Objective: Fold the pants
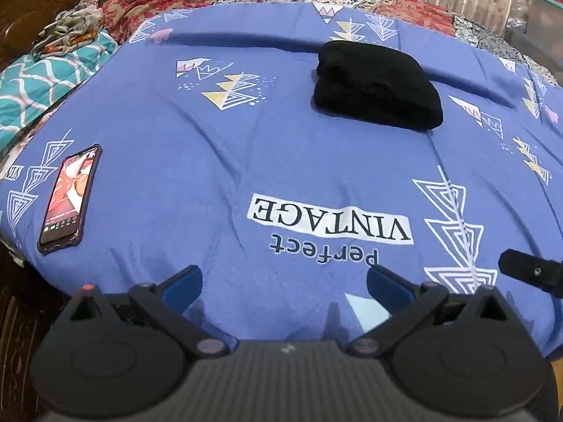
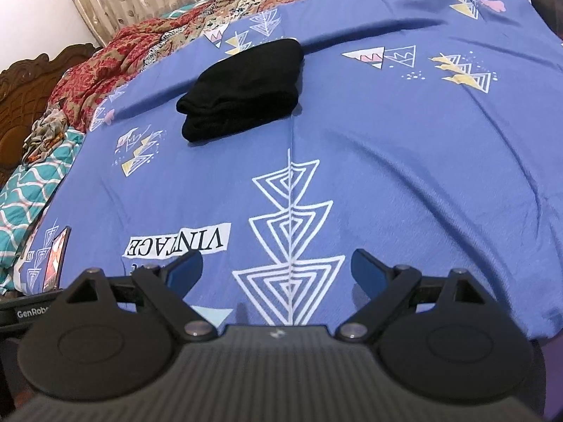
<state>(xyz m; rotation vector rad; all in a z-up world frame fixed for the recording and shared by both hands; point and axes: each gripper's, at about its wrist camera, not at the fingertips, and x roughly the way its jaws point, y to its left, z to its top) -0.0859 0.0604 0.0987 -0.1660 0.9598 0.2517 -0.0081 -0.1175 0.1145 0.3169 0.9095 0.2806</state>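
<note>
Left wrist view: folded black pants [image 1: 376,86] on bedspread [image 1: 211,161]; both hand-held grippers [image 1: 284,283] [image 2: 277,270] spread wide, empty.

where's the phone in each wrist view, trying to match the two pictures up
Left wrist view: the phone lies screen up at the left, on the blue bedspread near its left edge.
Right wrist view: only a sliver of the phone shows at the lower left edge, just above the gripper body.
Shared landmark: the white VINTAGE label, with the folded black pants beyond it.
</note>
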